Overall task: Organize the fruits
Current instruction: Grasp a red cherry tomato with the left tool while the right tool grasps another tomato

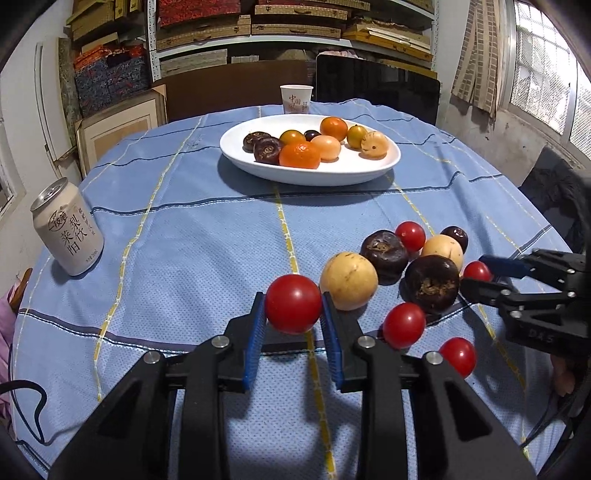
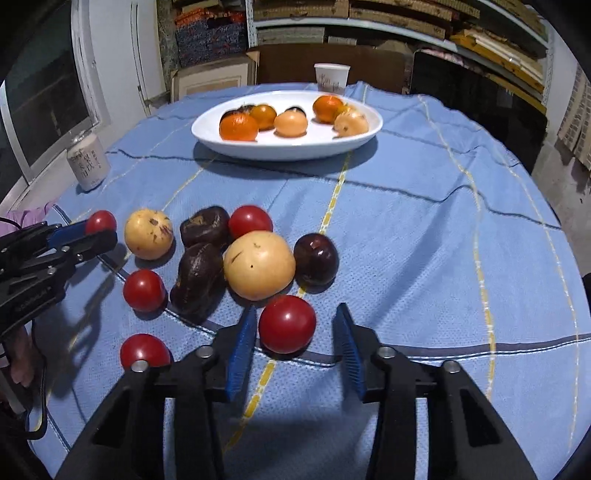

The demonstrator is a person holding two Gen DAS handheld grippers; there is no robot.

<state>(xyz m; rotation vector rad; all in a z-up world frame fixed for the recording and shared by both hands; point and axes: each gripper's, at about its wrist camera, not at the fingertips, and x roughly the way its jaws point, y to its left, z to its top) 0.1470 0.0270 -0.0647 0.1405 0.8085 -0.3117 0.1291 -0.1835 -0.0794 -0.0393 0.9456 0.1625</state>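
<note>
1. The left gripper point(image 1: 293, 299) is pinching the first red tomato point(image 1: 293, 303). Both blue pads are pressing on its sides, just beside a pale yellow fruit point(image 1: 349, 280).
2. The right gripper point(image 2: 295, 310) is straddling the second red tomato point(image 2: 287, 324) with its fingers spread. A gap is showing on each side, wider on the right, so neither pad is pressing. This tomato is sitting on the tablecloth point(image 2: 406, 240), right in front of a larger yellow fruit point(image 2: 259, 264).
3. The loose fruit is lying in a cluster on the near part of the cloth, between the two grippers:
   - Two wrinkled dark fruits point(image 2: 201, 273) are touching each other.
   - A dark plum point(image 2: 316, 259) is resting against the larger yellow fruit.
   - Three more red tomatoes point(image 2: 144, 290) are lying around the group: one behind the dark fruits and two on the left gripper's side.
4. The white plate point(image 1: 258, 162) is standing further back at the middle of the table, well apart from the cluster. It is carrying oranges point(image 1: 299, 155), pale yellow fruits and dark fruits.
5. A drink can point(image 1: 68, 229) is standing upright near the table's left edge.
6. A paper cup point(image 1: 295, 99) is standing upright just behind the plate.
7. Stacked boxes on shelves point(image 1: 295, 22) are filling the background.
</note>
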